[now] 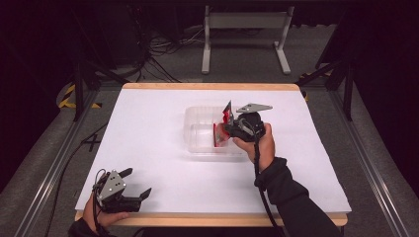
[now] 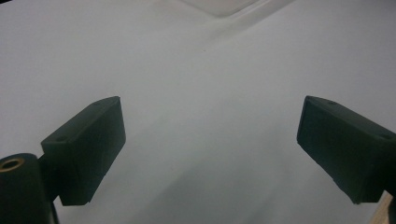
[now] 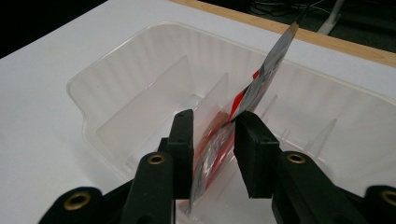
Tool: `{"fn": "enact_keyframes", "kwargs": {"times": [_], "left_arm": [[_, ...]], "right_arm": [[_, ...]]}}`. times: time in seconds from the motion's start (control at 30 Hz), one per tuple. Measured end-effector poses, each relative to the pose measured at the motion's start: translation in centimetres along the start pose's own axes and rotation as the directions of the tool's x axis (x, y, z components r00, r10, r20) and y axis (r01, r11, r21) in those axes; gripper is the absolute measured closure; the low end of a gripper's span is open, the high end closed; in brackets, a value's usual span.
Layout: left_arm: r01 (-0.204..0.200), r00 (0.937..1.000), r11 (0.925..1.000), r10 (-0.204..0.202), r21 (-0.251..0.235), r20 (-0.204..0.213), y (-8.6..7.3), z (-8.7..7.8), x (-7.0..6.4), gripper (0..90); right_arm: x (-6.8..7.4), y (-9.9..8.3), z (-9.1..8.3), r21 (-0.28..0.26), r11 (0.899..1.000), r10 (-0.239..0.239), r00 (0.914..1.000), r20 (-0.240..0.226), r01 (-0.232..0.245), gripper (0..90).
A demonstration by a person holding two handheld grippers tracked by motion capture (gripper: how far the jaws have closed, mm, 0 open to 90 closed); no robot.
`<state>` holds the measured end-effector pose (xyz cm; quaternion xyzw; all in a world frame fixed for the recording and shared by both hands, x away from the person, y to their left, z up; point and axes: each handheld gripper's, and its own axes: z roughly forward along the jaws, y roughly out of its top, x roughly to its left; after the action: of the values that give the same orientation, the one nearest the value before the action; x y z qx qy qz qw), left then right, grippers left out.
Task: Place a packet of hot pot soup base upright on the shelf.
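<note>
right gripper [image 3: 212, 140] pinching glossy red packet [image 3: 261, 79], ribbed clear plastic tray [image 3: 116, 84], left gripper [image 2: 210, 149] spread

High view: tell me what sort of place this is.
Probably a lab recording bay, not a home: a white-topped table boxed in by a metal frame, black curtains all round, loose cables on grey carpet behind.

Right gripper [image 1: 226, 129] holds a red packet [image 1: 220, 134] (upright) inside the clear bin [image 1: 197, 133].
</note>
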<state>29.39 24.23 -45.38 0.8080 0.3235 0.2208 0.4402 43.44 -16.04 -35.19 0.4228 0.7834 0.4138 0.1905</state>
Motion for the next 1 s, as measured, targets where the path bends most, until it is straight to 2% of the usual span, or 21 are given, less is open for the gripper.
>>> {"fn": "enact_keyframes", "kwargs": {"times": [0.3, 0.43, 0.57, 0.8, 1.0], "left_arm": [[0.005, 0.9999, 0.9999, -0.005, -0.010, -0.010, 0.0, -0.1, 0.1, 9.0], [0.013, 0.9996, 0.9998, -0.013, -0.014, -0.026, 0.0, -0.1, 0.1, 9.3], [0.015, 0.9995, 0.9999, -0.015, -0.008, -0.028, 0.0, -0.1, 0.2, 9.4], [0.008, 0.9993, 0.9999, -0.008, -0.007, -0.036, 0.0, -0.2, 0.2, 9.6], [0.007, 0.9994, 1.0000, -0.007, -0.001, -0.035, 0.0, -0.2, 0.1, 9.8]], "right_arm": [[-0.8, 0.2, -1.4, 0.007, 1.000, -0.030, 0.9994, -0.015, 0.031, 69.7], [-0.8, 0.2, -2.0, 0.006, 0.997, -0.072, 0.9972, -0.018, 0.073, 71.5], [-0.9, 0.3, -2.5, -0.003, 0.996, -0.089, 0.9954, -0.035, 0.089, 73.3], [-0.9, 0.7, -3.4, 0.002, 0.988, -0.155, 0.9870, -0.042, 0.155, 77.3], [-0.9, 0.8, -4.2, -0.009, 0.987, -0.164, 0.9852, -0.051, 0.163, 77.4]]}}
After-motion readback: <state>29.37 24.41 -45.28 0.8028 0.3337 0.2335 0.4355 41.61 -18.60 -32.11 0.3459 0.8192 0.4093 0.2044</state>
